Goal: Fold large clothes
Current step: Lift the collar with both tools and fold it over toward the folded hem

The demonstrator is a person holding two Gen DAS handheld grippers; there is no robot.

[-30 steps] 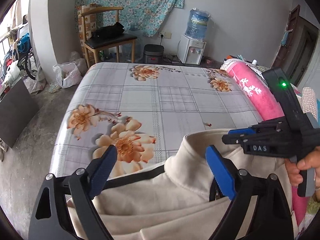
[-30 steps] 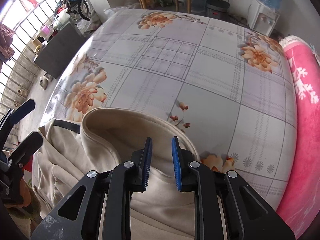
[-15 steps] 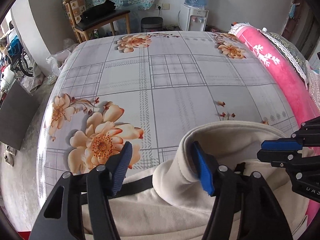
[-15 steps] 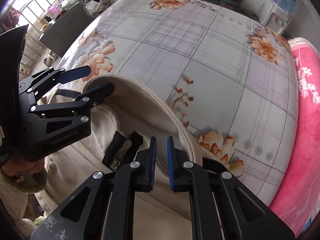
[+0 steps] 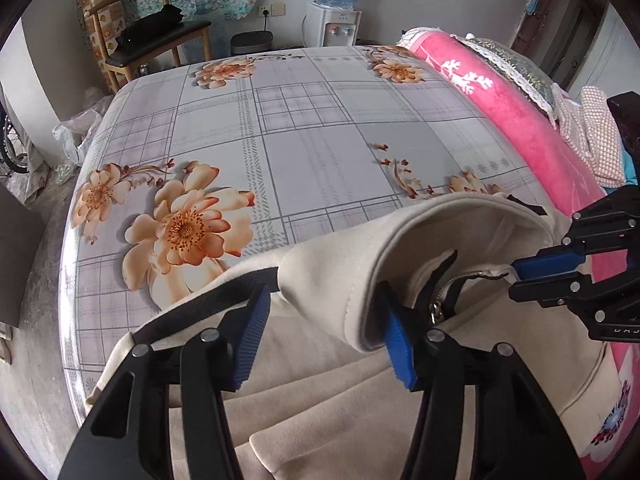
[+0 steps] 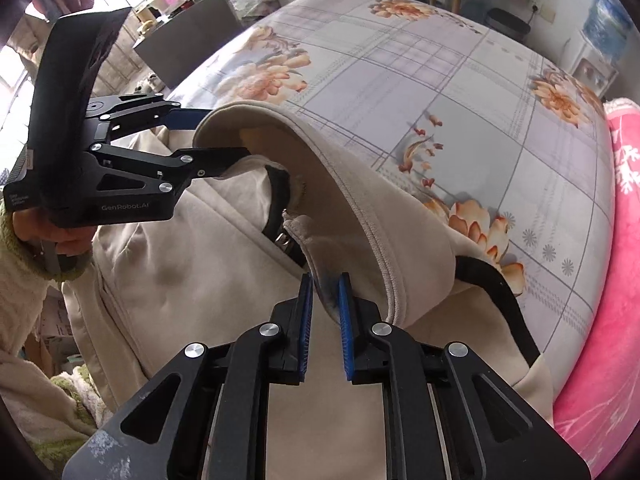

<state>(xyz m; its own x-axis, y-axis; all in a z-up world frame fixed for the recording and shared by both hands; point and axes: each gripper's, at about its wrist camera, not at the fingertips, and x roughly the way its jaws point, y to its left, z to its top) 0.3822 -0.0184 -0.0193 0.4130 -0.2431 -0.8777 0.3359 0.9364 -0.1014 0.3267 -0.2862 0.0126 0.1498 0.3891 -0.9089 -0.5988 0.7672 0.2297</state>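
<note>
1. The bed (image 5: 320, 120) with its floral sheet now fills my left view; I have tipped down toward it since a second ago
2. The cream jacket (image 5: 340, 380) lies at the bed's near edge, hood (image 5: 400, 232) standing up, zip open
3. My left claw (image 5: 320, 344) has narrowed and is closing around the hood's left edge, pads not yet pressing, so the grip for folding looks nearly set
4. My right claw (image 6: 323, 316) pinches the collar flap beside the zip, jaws easing slightly apart

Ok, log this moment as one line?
left gripper: closing around jacket collar | right gripper: opening, jacket front edge between pads | jacket on bed
</note>
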